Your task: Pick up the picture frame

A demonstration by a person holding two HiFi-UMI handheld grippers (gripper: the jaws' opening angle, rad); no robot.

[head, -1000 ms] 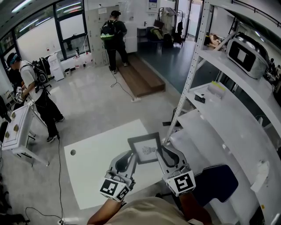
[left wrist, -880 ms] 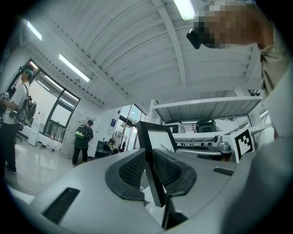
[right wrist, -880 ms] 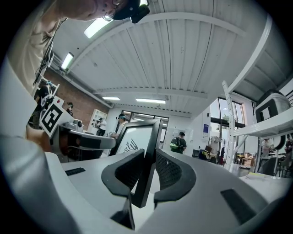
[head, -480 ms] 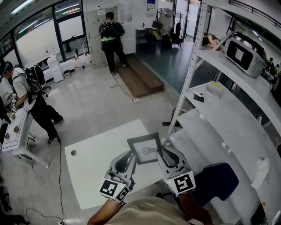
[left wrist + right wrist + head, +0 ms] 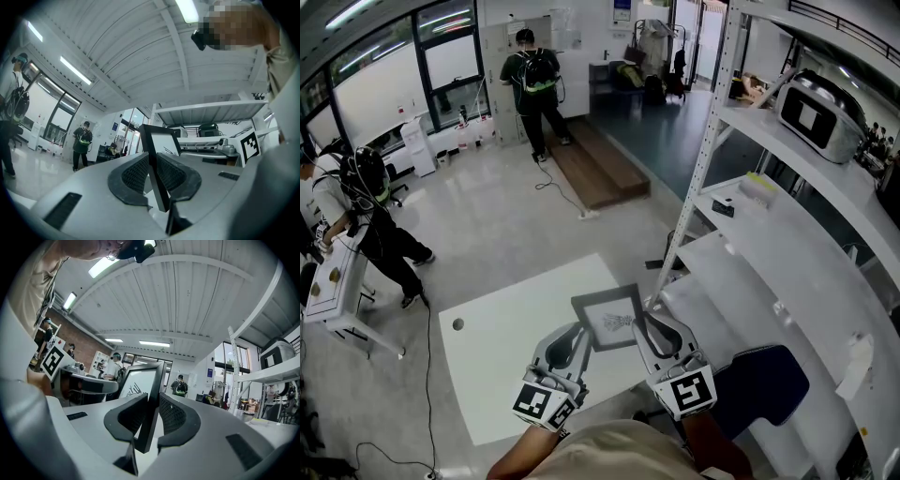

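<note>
A dark-edged picture frame (image 5: 610, 317) with a white sheet and a small line drawing hangs in the air above the white table (image 5: 502, 352). My left gripper (image 5: 581, 336) is shut on its left edge and my right gripper (image 5: 642, 328) on its right edge. In the left gripper view the frame (image 5: 157, 171) stands edge-on between the black pads (image 5: 136, 174), with the left gripper (image 5: 153, 176) clamped on it. The right gripper view shows the frame (image 5: 149, 413) pinched the same way in the right gripper (image 5: 151, 416).
A white metal shelf rack (image 5: 787, 234) rises at the right, with a grey appliance (image 5: 818, 114) and small items on it. A dark blue chair seat (image 5: 764, 384) sits below it. One person (image 5: 370, 220) stands by a small table at left, another (image 5: 532, 80) far back.
Both grippers and the frame have stayed in place. The person at the left has shifted leftward and the person at the back has stepped a little left.
</note>
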